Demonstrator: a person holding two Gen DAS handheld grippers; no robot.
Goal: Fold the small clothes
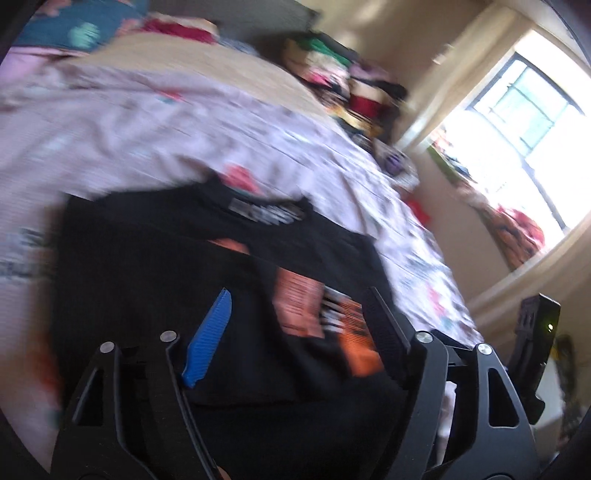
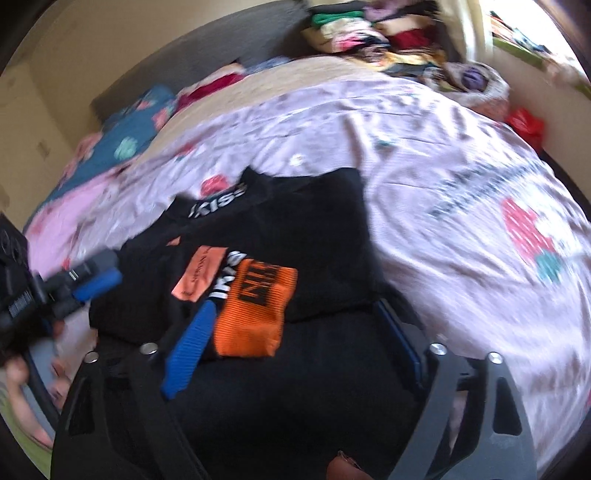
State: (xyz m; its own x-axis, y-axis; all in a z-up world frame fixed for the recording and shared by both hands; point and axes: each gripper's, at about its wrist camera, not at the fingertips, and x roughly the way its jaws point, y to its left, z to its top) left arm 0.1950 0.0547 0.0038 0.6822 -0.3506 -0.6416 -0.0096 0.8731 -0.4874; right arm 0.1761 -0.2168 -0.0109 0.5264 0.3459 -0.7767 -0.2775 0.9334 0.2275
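Black knit top, ribbed orange patch, folded on crumpled sheet; both grippers wide, empty.

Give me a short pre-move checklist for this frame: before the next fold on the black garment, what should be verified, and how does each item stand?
1. Left gripper jaws apart, nothing pinched: ok; both fingers stand over the black garment with a clear gap.
2. Right gripper jaws apart, nothing pinched: ok.
3. Garment lies on the pink bedsheet, partly folded, orange panel on top: ok.
4. Folded edges aligned and flat: cannot tell; both views are blurred.
5. Sheet next to the garment free of other clothes: ok; the clothes pile sits at the far end of the bed.
6. Fingertips touching the fabric: cannot tell.
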